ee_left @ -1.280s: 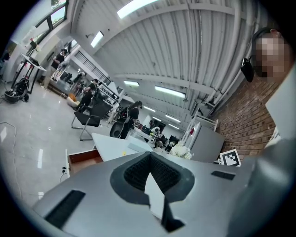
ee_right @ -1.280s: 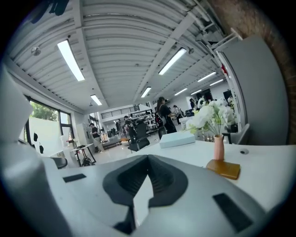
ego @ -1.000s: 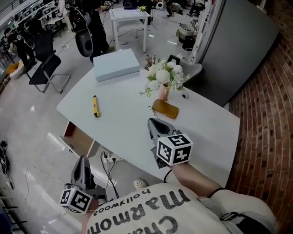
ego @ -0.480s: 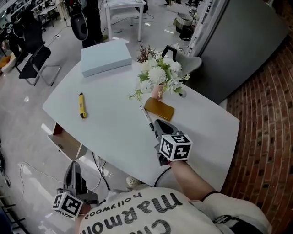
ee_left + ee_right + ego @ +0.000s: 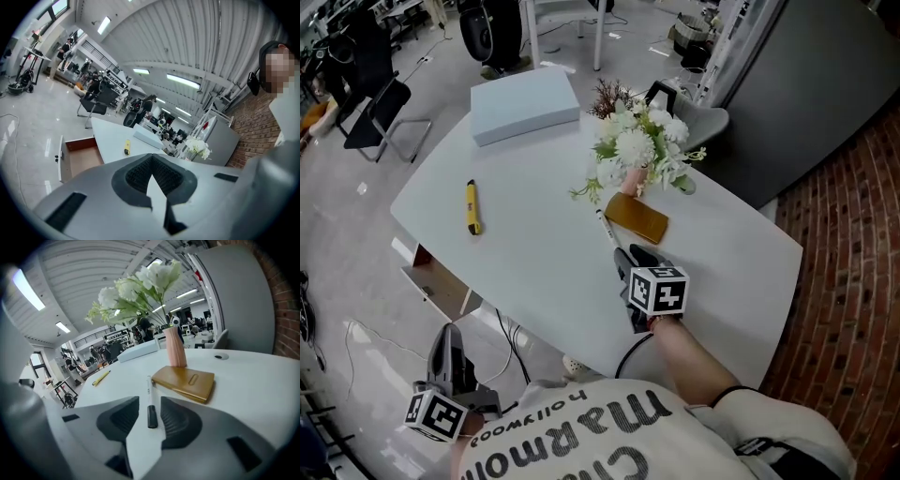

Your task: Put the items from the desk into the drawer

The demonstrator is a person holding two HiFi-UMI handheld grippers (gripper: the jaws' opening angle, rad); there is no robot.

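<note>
Right gripper (image 5: 150, 404): jaws have just been opening and are now spread wide, set astride the black-capped end of the pen (image 5: 149, 385). The pen is between the pads but not pressed. It lies flat on the desk (image 5: 534, 253) and nothing is held yet. The gripper is slanted down along the pen's length, presumably so the pads can be closed across the thin barrel

The pen is found just beside the tan case (image 5: 637, 217), which sits at the foot of the pink vase of white flowers (image 5: 636, 150). That side is crowded, so the near end was likely picked for clearance

Left gripper (image 5: 151, 161): pads are pressed together with nothing between them. It is held low beside the desk edge, aimed toward the open drawer (image 5: 77, 157), and is judged to be parked until needed. Nothing can be made out inside the drawer

Also to be stowed: the yellow utility knife (image 5: 472, 206), well apart on the desk's left part. The pale blue box (image 5: 525, 101) at the far corner may be included too

Writing: no brand can be read on pen, knife or case. Print on the shirt (image 5: 581, 422) is seen upside down and cut off: "hollywoo", "Marmo", "Cha". The marker cubes (image 5: 659, 289) carry only black-and-white squares
</note>
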